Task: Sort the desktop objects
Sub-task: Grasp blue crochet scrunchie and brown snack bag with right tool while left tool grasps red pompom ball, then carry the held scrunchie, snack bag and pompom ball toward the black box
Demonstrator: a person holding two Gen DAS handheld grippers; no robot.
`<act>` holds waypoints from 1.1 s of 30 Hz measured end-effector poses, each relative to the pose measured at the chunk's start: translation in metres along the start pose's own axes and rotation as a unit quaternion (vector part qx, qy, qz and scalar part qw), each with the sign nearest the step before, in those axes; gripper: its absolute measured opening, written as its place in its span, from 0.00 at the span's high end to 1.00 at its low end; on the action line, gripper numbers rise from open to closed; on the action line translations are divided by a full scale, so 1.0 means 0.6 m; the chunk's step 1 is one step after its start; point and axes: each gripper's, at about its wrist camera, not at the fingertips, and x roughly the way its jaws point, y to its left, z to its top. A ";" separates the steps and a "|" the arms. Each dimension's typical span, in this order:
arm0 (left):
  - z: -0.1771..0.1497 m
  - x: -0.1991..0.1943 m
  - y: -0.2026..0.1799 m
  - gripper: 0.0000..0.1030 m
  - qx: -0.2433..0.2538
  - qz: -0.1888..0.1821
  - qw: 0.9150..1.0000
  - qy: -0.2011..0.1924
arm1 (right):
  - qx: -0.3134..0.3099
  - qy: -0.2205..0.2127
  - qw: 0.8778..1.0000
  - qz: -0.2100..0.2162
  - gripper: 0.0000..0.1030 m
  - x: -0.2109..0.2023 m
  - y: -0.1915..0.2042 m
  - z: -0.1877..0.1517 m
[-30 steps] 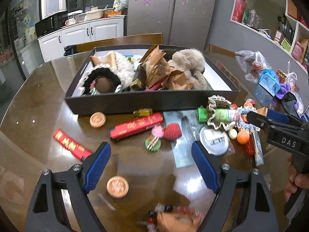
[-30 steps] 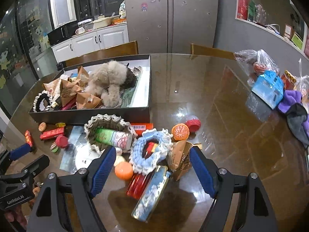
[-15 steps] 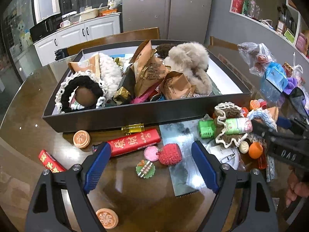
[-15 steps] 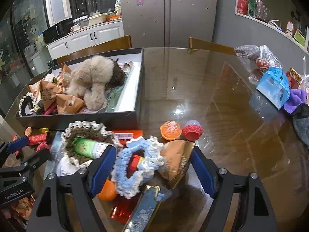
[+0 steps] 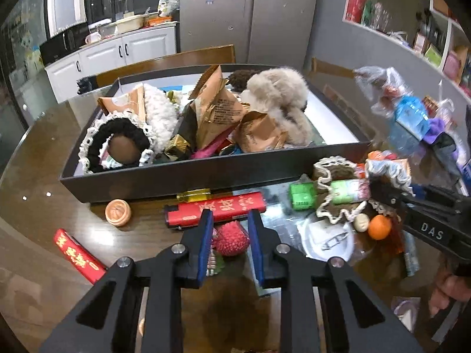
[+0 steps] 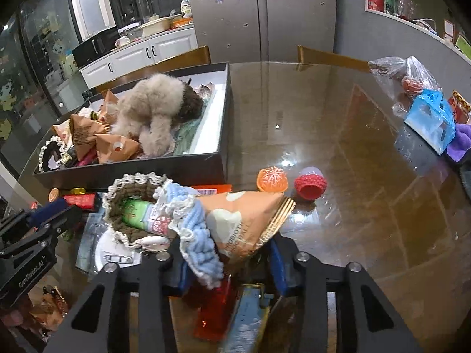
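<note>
Left wrist view: red box (image 5: 215, 210) just beyond red pompom (image 5: 230, 239).

We see a kitchen-dining room under artificial light. A glossy brown desk (image 6: 338, 135) mirrors ceiling lamps. Behind it stand two wooden chair backs (image 5: 164, 64), a grey double-door refrigerator (image 5: 250, 14), white base cabinets (image 5: 117, 56) with a cluttered worktop, dark glazed doors, and a grey wall with recessed shelves (image 5: 412, 29).

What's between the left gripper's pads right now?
In the left wrist view, the left gripper is closing around a red knitted ball on the table; whether the pads touch it is unclear.
</note>
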 end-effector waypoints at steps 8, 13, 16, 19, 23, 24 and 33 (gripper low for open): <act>-0.005 -0.003 -0.012 0.77 0.011 -0.012 1.000 0.003 | -0.005 -0.010 1.000 0.007 0.68 -0.016 0.011 -0.001; -0.008 -0.008 -0.008 0.77 0.000 -0.015 1.000 0.004 | -0.011 -0.019 1.000 0.009 0.68 -0.027 0.019 0.000; -0.008 -0.013 -0.006 0.77 -0.003 -0.017 1.000 0.002 | -0.014 -0.023 1.000 0.008 0.68 -0.032 0.022 0.000; -0.007 -0.019 -0.008 0.77 -0.002 -0.017 1.000 -0.002 | -0.015 -0.025 1.000 0.006 0.68 -0.034 0.021 0.001; -0.002 -0.029 -0.010 0.77 -0.005 -0.019 1.000 -0.008 | -0.017 -0.028 0.999 0.007 0.68 -0.040 0.024 0.002; -0.001 -0.031 -0.009 0.77 -0.005 -0.019 1.000 -0.009 | -0.017 -0.030 0.999 0.008 0.68 -0.042 0.025 0.002; 0.005 -0.062 -0.004 0.77 -0.008 -0.022 0.999 -0.026 | -0.019 -0.040 0.999 0.013 0.68 -0.061 0.033 0.007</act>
